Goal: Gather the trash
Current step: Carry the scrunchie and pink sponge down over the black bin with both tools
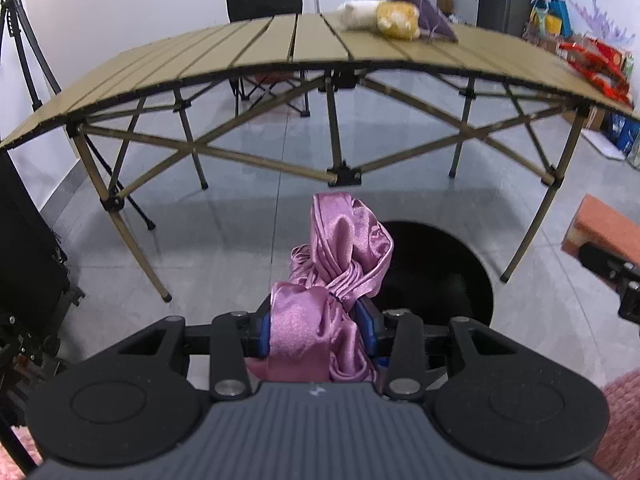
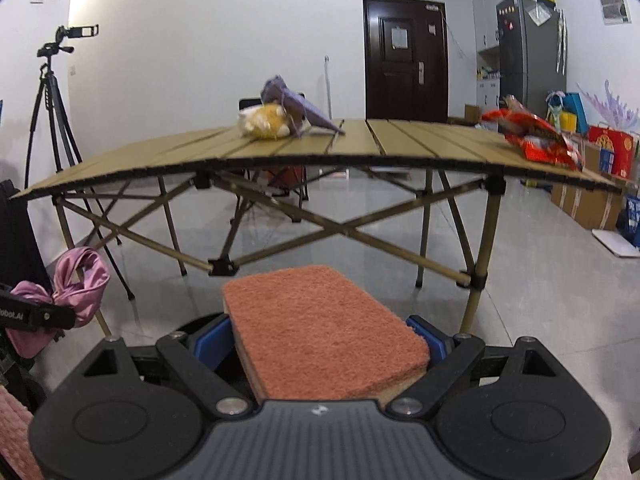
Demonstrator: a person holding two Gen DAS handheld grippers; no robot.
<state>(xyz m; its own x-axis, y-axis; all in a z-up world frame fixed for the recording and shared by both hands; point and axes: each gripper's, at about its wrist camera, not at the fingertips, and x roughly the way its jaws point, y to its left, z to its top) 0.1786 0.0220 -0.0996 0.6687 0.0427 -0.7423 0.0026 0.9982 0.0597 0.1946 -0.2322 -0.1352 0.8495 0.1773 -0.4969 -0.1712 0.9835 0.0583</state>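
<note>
Two pieces are in your tools: the left tool (image 1: pixel 316 328) is clamped on the pink satin cloth (image 1: pixel 340 256) above the dark bin (image 1: pixel 440 272), and the right tool (image 2: pixel 320 340) grips the orange sponge (image 2: pixel 324 328). On the counter (image 2: pixel 400 140) the red wrapper (image 2: pixel 536 136), the purple bag (image 2: pixel 296 108) and the yellow plush (image 2: pixel 268 120) remain.

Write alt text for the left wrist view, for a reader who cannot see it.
The left gripper is shut on a bunched pink satin cloth, held above a round black bin opening on the grey floor. Beyond stands a tan slatted folding table with a yellow plush, purple pouch and red wrappers on top.
</note>
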